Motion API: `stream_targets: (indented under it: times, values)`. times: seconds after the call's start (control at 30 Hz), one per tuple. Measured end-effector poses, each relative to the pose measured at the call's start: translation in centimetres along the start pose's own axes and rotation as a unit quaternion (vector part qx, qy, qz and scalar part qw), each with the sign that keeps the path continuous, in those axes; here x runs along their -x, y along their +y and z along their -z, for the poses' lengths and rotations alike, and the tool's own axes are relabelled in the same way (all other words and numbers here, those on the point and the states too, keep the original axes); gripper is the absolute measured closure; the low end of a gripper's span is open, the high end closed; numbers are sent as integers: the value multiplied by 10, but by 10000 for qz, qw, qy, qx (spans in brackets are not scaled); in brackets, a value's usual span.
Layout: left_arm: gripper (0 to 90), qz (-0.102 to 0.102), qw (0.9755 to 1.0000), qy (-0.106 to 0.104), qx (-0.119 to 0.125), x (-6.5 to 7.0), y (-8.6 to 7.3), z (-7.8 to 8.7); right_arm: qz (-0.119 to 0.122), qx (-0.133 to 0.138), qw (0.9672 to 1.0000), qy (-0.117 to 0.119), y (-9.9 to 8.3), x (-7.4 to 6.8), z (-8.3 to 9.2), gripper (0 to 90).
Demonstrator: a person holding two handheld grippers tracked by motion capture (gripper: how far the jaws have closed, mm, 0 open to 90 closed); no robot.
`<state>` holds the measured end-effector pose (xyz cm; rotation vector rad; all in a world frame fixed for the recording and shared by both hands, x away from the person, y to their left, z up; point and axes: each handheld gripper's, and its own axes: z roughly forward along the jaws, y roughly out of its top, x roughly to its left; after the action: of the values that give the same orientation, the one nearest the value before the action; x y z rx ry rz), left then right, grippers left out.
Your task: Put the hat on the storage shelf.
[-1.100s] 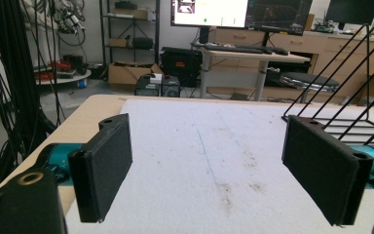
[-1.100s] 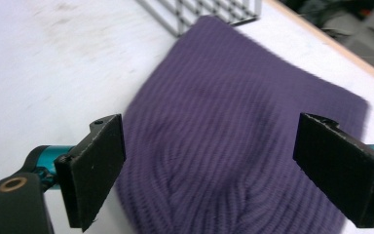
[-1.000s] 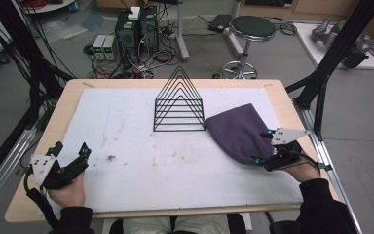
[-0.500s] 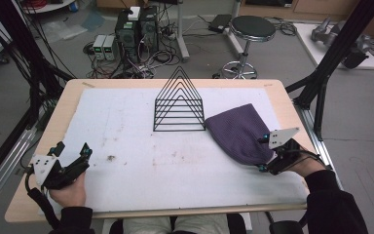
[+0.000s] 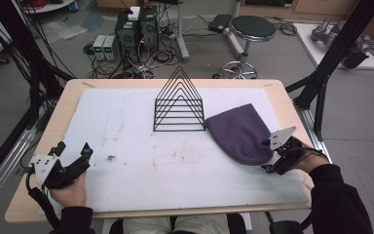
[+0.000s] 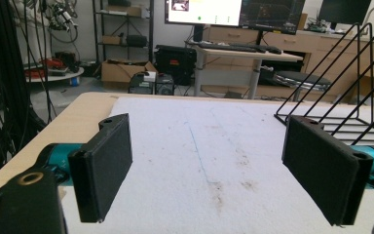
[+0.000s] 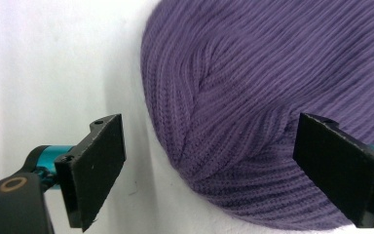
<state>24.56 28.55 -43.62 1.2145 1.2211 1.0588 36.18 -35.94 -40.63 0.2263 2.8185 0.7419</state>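
A light wooden table (image 5: 292, 105) carries a white padded mat (image 5: 141, 161) marked with faint brown stains and one small dark speck. Beyond the table's far edge, the grey floor (image 5: 44, 63) holds computer towers (image 5: 137, 27) amid tangled cables, and a round black stool (image 5: 252, 27) on a chrome base. Black frame posts (image 5: 338, 53) rise at both sides. The left gripper view shows, farther back, a desk (image 6: 243, 48) bearing a keyboard beneath monitors (image 6: 233, 10).

The only receptacle is a black wire rack (image 5: 178, 103) of triangular dividers, standing upright on the mat ahead of both grippers, with nothing between its wires. In the left gripper view it lies ahead and to the right of the jaws.

The purple knit beanie (image 5: 242, 132) lies flat on the mat, its far end just beside the rack's right base.

The right gripper (image 5: 269, 157), held in the person's right hand (image 5: 307, 163), has its jaws spread wide at the beanie's near rounded edge. In the right gripper view, that edge bulges into the gap between the jaws: the right jaw stands over the knit fabric, the left jaw over bare mat. The pads do not press on the beanie.

The left gripper (image 5: 73, 148), held in the left hand (image 5: 70, 190) at the near left corner of the table, has its jaws open, with bare mat between them, well apart from the beanie.
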Motion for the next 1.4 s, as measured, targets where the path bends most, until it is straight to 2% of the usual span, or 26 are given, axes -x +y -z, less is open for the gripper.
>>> stream_targets:
  times: [0.13, 0.23, 0.33, 0.4, 0.57, 0.63, 0.7, 0.73, 0.8, 0.9, 0.97, 1.07, 1.2, 1.4]
  values:
    - [188, 0, 10000, 8, 5, 0, 0, 0, 83, -174, 9998, 49, -1, 2, -7, 111]
    - [188, 5, 10000, 2, -7, 0, 0, 0, 257, -343, 9990, 87, -3, 3, -12, 111]
    - [188, 46, 10000, 0, 9, 0, 0, 0, 284, -417, 9987, -74, -4, 6, -14, 143]
    - [188, 50, 10000, -7, 8, 0, 0, 0, 225, -401, 9989, -119, -6, 10, -15, 165]
    - [188, 89, 10000, -30, 0, -1, -1, -1, 63, -334, 9994, -61, -9, 15, -17, 194]
    - [188, 121, 9999, -40, -5, -1, -1, -2, -167, -276, 9995, 41, -11, 16, -17, 236]
    - [188, 118, 9999, -43, 3, -1, -1, -1, -376, -210, 9991, 65, -13, 15, -15, 317]
    - [188, 115, 9999, -44, 9, -1, -1, -1, -474, -138, 9988, 24, -14, 15, -14, 395]
    - [188, 111, 9999, -40, 7, -1, -1, -1, -655, -32, 9977, -177, -14, 13, -13, 527]
    - [188, 121, 9999, -36, 6, -1, -1, -1, -656, -20, 9974, -282, -10, 10, -12, 704]
    - [188, 117, 9999, -31, 9, -1, -1, -1, -839, -44, 9958, -350, -7, 9, -11, 727]
    - [188, 122, 9999, -28, 2, -1, -1, -1, -769, -86, 9961, -416, -5, 7, -11, 736]
    - [188, 119, 9999, -34, 2, -1, -1, -1, -799, -62, 9962, -352, -6, 8, -11, 735]
    - [189, 131, 9999, -20, 13, -1, -1, 0, -805, -9, 9960, -378, -6, 7, -9, 738]
